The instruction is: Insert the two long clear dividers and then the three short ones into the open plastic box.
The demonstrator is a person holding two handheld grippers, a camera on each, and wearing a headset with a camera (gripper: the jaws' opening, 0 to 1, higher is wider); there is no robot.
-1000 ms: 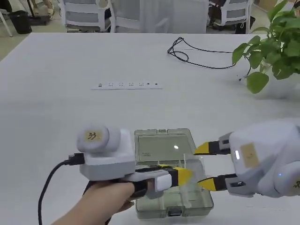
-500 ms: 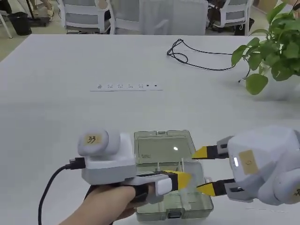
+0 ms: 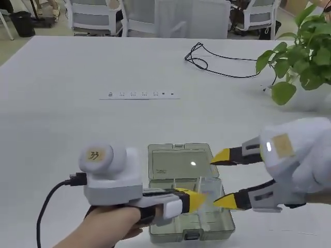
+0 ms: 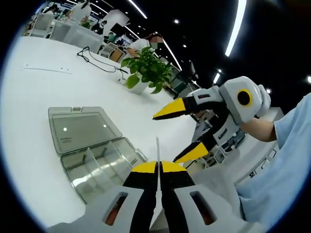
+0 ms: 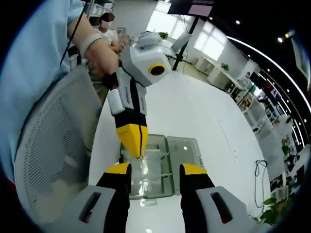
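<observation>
The open clear plastic box (image 3: 207,231) lies near the table's front edge with its lid (image 3: 178,161) folded back flat. A few clear dividers stand inside the box (image 4: 65,164). My left gripper (image 3: 199,199) hovers over the box, shut on a thin clear divider (image 4: 157,145) that shows edge-on between its jaws. The same divider (image 3: 210,187) hangs over the box's right half. My right gripper (image 3: 221,179) stands open just right of that divider, one jaw on each side of it and not touching. In the right gripper view my own jaws (image 5: 154,170) frame the box (image 5: 155,187).
A white power strip (image 3: 139,94) lies mid-table. A black cable (image 3: 212,62) loops at the back and a potted plant (image 3: 300,57) stands at the right edge. Office chairs (image 3: 98,15) line the far side.
My right gripper has tilted up and its jaws have spread a little wider. My left gripper has slid slightly left and down, still over the box with the divider.
</observation>
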